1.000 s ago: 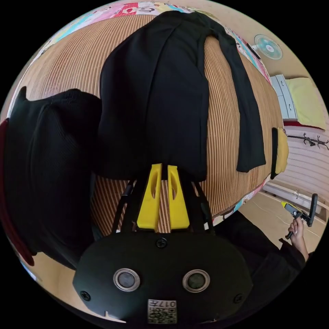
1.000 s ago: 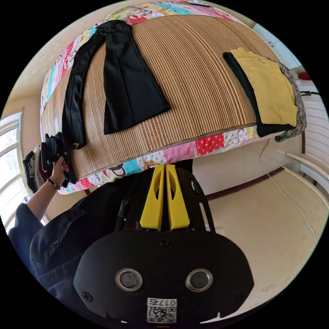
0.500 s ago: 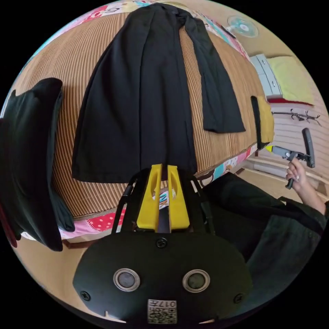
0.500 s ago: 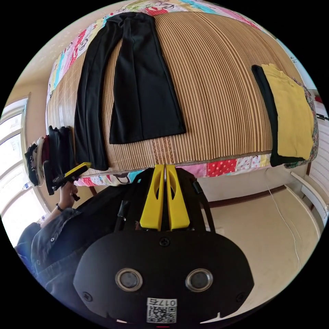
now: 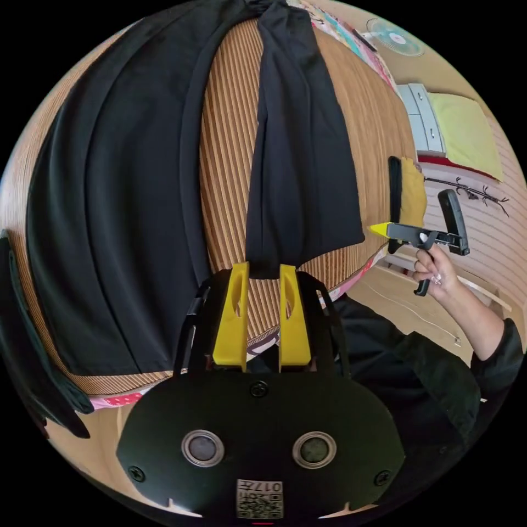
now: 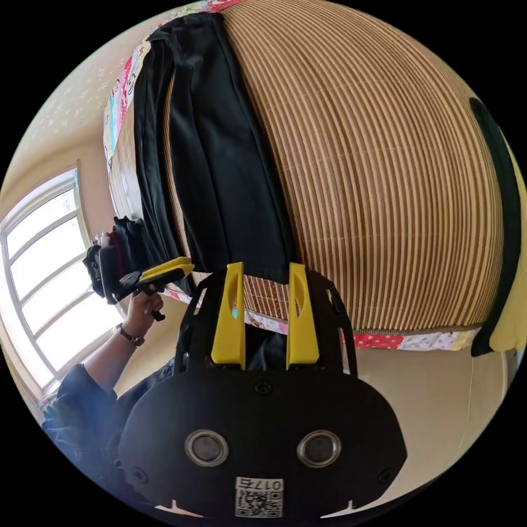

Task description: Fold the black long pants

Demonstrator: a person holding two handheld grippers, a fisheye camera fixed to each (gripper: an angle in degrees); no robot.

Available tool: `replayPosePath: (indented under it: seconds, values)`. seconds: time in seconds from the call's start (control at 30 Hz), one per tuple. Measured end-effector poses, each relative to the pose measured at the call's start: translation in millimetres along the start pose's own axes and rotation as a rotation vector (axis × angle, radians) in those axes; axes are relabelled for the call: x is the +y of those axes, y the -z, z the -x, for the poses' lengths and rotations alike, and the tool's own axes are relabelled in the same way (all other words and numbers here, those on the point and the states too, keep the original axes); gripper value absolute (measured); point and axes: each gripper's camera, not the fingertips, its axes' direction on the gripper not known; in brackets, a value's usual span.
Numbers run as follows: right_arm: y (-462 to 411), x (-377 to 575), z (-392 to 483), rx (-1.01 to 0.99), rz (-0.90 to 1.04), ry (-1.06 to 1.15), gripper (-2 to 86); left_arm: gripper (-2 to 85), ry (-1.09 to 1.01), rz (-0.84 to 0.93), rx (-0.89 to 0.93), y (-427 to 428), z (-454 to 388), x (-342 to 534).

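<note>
the black long pants (image 5: 164,181) lie spread flat on the ribbed brown bamboo mat (image 6: 384,164) that covers the bed with the colourful patchwork sheet (image 6: 395,341), their two legs splayed apart with a strip of mat between them and both hems near the bed's near edge; the waist lies toward the far edge, so the long axis runs from the near edge straight away from the person. in the left gripper view the left hand-held gripper (image 5: 262,315) has its yellow jaws apart with nothing between them, hanging just off the near edge and lined up with the hem of the narrower-looking leg (image 5: 302,164). in the right gripper view the right hand-held gripper (image 6: 265,315) also has its jaws apart and empty, aimed at the hem of the leg nearest it (image 6: 230,181). each hand-held gripper looks about equally near a hem, so the next move likely calls for both to close on hems together. a folded yellow and black stack (image 5: 409,192) sits at the mat's far side edge
</note>
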Motion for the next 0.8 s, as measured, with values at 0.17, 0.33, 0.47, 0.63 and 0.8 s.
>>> replayPosePath:
  seconds: [0.17, 0.33, 0.47, 0.63, 0.8]
  values:
    - [1, -5, -20, -0.062, 0.108, 0.025, 4.2, 6.2, 0.177, 0.043, 0.146, -13, 12, -1]
    - [27, 0, -50, -0.108, 0.180, 0.035, 1.0, 5.3, 0.180, 0.156, 0.238, -6, 2, 3]
    - [90, 30, -58, -0.178, 0.162, 0.291, 0.3, 5.2, -0.045, 0.189, 0.569, 10, -24, 12]
    - [174, 107, -72, -0.321, -0.001, 0.540, 0.2, 5.2, -0.025, 0.072, 0.773, 37, -22, 42]
    - [121, 137, -142, 0.148, 0.105, 0.130, 0.5, 5.1, 0.341, 0.115, 0.456, 24, 13, 65]
